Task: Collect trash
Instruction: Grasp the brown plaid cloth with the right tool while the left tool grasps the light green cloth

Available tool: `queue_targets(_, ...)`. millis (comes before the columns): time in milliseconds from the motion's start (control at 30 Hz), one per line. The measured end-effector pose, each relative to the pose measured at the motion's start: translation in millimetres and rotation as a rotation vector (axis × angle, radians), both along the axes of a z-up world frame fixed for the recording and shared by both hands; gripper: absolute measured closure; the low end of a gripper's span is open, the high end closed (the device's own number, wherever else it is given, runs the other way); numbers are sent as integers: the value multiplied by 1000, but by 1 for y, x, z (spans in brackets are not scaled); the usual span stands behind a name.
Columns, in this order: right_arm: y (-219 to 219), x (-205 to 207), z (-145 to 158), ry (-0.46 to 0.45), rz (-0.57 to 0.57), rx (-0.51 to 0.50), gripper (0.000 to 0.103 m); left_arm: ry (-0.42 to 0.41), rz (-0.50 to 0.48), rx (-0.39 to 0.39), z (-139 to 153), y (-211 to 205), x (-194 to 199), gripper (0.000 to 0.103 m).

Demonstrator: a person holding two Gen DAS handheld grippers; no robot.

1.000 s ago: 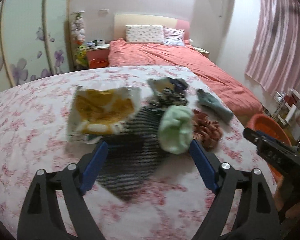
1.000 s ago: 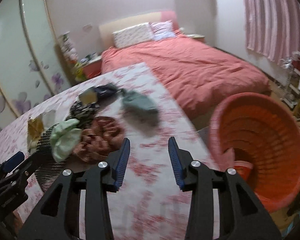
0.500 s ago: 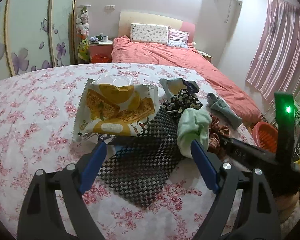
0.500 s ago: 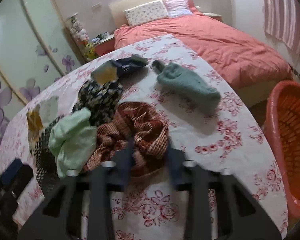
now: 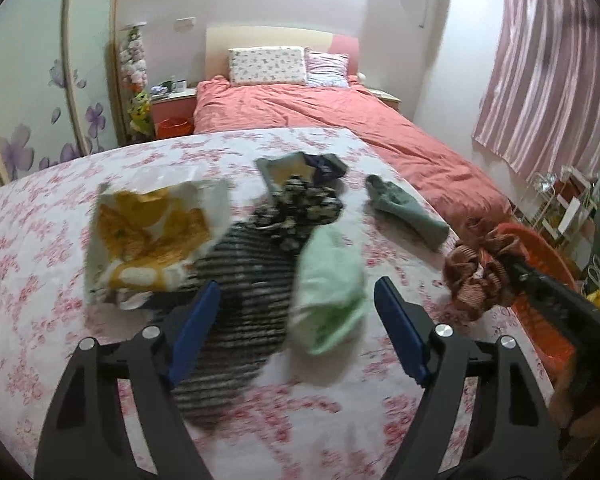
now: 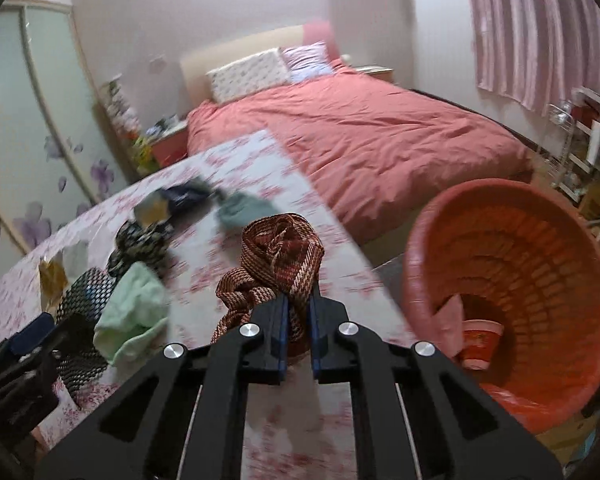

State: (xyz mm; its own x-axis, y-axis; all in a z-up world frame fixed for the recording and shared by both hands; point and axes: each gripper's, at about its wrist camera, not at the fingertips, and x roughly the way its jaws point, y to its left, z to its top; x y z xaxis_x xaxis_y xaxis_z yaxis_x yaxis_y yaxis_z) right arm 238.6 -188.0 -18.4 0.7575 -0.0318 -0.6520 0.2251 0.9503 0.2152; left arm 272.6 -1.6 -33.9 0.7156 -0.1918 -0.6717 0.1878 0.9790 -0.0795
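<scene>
Left hand-held gripper (image 5: pixel 296 328): matte black frame w/ two angular arms, triangular cut-outs near the base, silver round screws at the joints, long blue pads on the inner finger faces. Right hand-held gripper (image 6: pixel 298 320): same build, black arms w/ cut-outs, four silver screws across the top, blue pad edges, thin pale rods along the body.

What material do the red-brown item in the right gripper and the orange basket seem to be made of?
Red-brown item: looks like woven or knitted fabric with a matte finish; striped yarn ridges show and it bunches limply in the right gripper. Orange basket: probably moulded plastic, slightly glossy; its wall has a regular lattice of slots.
</scene>
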Motion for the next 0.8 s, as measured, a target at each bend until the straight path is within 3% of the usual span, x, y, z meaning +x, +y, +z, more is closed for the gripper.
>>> queue_targets(167, -17, -8, -2, -1, -23, 15, 95, 46, 1, 64, -17, -25, 23, 33)
queue_targets(333, -22, -11, -9, 9, -24, 23, 94, 91, 30, 78, -33, -27, 37, 36)
queue_targets(500, -28, -17, -14, 17, -32, 34, 94, 91, -3, 74, -31, -33, 38, 81)
queue_targets(600, -32, -22, -11, 11, -38, 37, 94, 73, -24, 50, -25, -33, 34, 90)
queue_targets(800, -41, -36, 0, -25, -58, 48, 94, 28, -66, -37, -1, -30, 17, 91)
